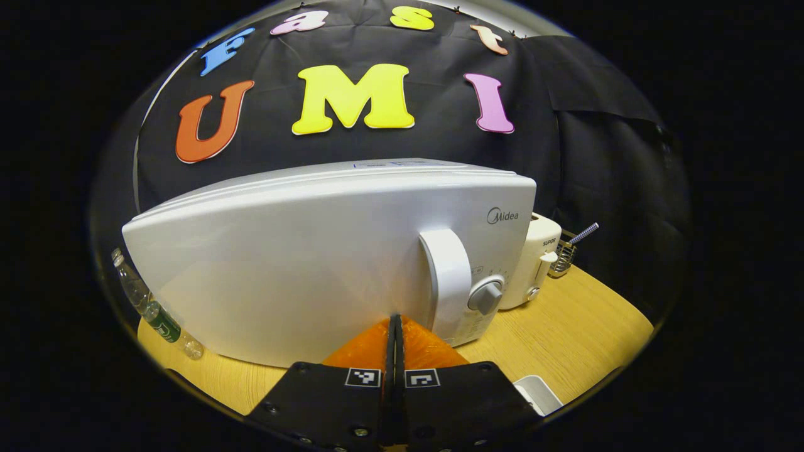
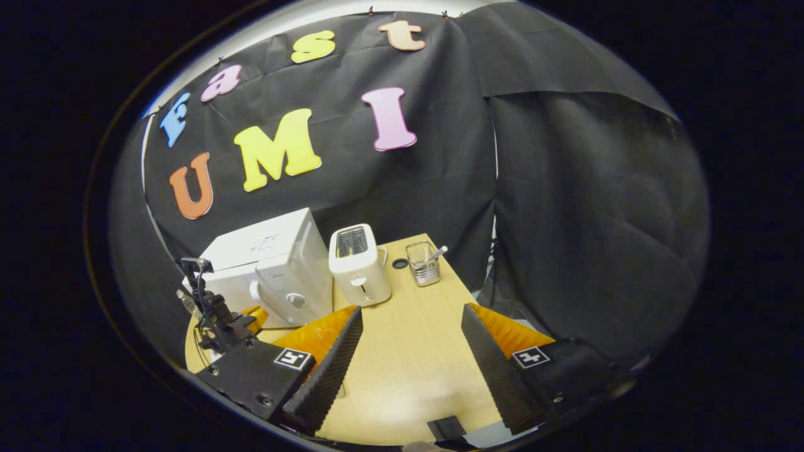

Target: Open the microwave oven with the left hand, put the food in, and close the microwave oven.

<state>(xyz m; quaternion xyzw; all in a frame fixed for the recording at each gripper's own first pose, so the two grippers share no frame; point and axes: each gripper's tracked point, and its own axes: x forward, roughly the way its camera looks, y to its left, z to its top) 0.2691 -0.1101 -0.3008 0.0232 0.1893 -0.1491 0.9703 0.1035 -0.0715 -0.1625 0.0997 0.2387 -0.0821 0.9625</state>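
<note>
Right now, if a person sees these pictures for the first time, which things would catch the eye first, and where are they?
First comes the white microwave oven, large in the left gripper view with its door closed, its handle and knob at its right side. The left gripper sits shut just before the door. In the right gripper view, the open right gripper frames the wooden table, with a white toaster beside the microwave oven.

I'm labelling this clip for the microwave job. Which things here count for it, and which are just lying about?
For the job:
- microwave, door shut
- its handle
- left gripper, fingers together, close to the door
- right gripper, open over the table

Lying about:
- toaster
- wire holder
- plastic bottle
</note>
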